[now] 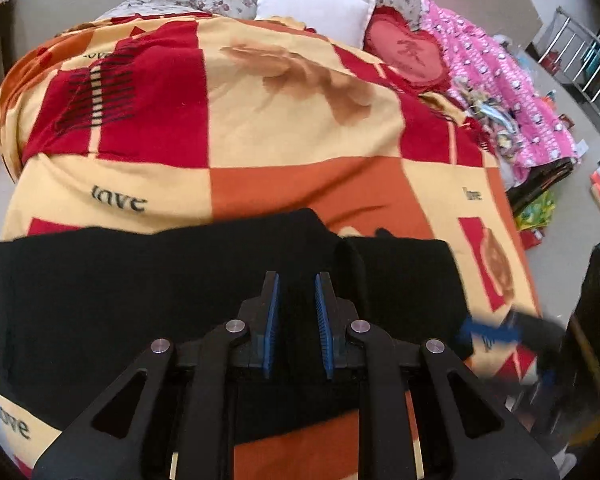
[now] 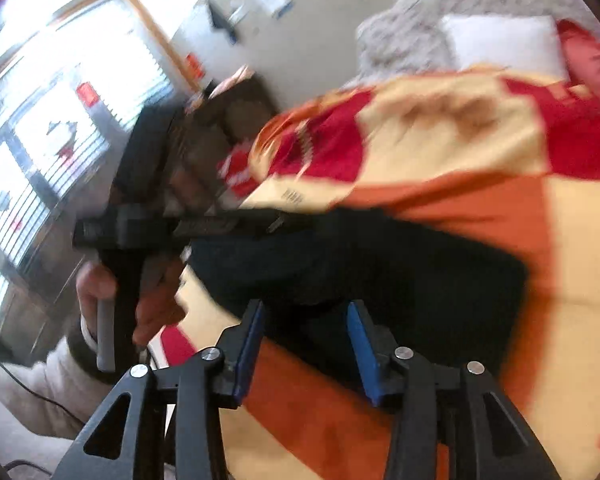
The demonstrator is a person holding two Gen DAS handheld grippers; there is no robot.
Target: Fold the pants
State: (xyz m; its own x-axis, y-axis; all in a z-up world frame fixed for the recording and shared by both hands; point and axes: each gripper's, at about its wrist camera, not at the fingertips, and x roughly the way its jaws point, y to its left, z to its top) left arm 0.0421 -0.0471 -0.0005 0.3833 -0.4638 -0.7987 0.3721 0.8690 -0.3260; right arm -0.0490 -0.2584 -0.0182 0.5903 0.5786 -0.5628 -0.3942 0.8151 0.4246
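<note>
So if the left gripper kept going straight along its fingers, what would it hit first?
Most likely the black pants. The left gripper points down at the folded dark cloth lying on the patterned blanket, with nothing visible between. Depth is hard to judge, so how far above the cloth it sits is unclear.

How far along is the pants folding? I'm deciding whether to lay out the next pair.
Done, it seems: the black pants lie on the checked blanket as a compact dark band, with an overlapping layer near the middle suggesting at least one fold. In hand: nothing; the left gripper hovers nearly closed above the cloth, the right gripper is open and empty. Left: probably another fold; blur hides whether the edges line up.
</note>
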